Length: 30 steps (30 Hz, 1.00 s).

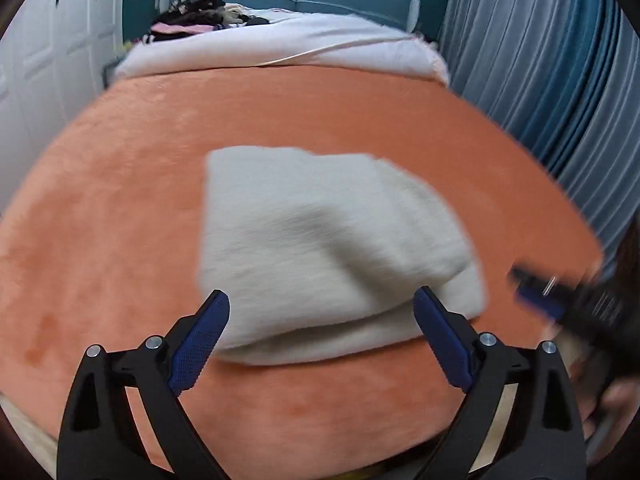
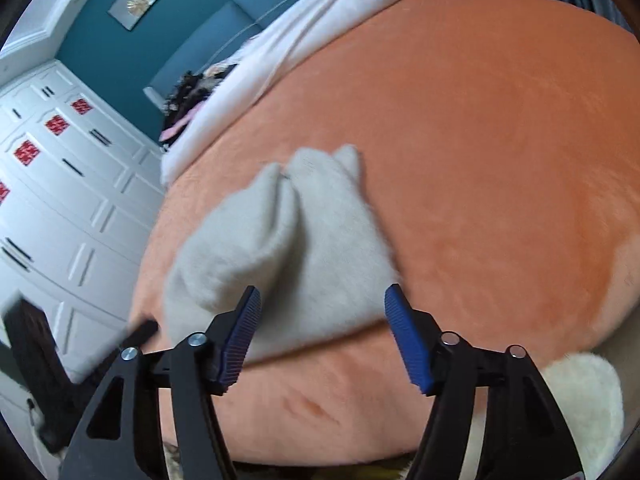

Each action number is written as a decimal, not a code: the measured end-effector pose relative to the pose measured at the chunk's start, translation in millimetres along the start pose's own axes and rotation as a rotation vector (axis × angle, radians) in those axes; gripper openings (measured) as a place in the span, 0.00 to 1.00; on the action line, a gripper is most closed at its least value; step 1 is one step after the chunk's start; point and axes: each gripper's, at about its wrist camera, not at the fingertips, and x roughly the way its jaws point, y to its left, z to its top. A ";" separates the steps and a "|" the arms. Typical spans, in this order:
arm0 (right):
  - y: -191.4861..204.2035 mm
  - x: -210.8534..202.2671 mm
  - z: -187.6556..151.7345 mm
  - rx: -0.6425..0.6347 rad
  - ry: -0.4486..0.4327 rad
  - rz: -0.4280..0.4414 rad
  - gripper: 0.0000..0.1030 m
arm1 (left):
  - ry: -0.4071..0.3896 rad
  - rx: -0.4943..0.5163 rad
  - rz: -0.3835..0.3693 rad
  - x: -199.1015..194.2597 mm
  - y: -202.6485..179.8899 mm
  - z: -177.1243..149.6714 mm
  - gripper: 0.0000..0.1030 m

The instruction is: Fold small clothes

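A light grey fuzzy garment lies folded on the orange bed cover. In the right wrist view the garment shows a fold with two layers bulging up. My left gripper is open and empty, just above the garment's near edge. My right gripper is open and empty, over the garment's near edge. The right gripper also shows blurred at the right of the left wrist view.
A white duvet and a pile of dark and pink clothes lie at the bed's head. White wardrobes stand on the left, blue curtains on the right. A white fluffy item lies off the near edge.
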 end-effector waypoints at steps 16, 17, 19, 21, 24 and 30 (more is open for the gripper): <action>97.4 0.4 64.7 -0.163 -0.094 0.189 0.18 | 0.120 -0.104 0.029 19.2 61.0 -14.5 0.20; 80.3 -0.5 61.7 -0.146 -0.115 0.128 0.18 | 0.134 -0.112 0.019 21.7 61.4 -14.7 0.20; 37.6 31.6 51.6 -0.099 -0.032 -0.026 0.18 | 0.167 -0.095 0.036 34.6 57.0 -19.4 0.20; -22.0 86.0 29.5 -0.001 0.142 -0.156 0.18 | 0.222 -0.094 0.053 56.0 56.4 -27.5 0.18; -31.5 72.5 28.1 0.088 0.078 -0.033 0.19 | 0.230 -0.101 0.079 60.3 55.8 -32.4 0.18; -15.5 76.0 32.2 -0.033 0.056 -0.079 0.19 | 0.237 -0.090 0.102 59.9 51.3 -32.4 0.20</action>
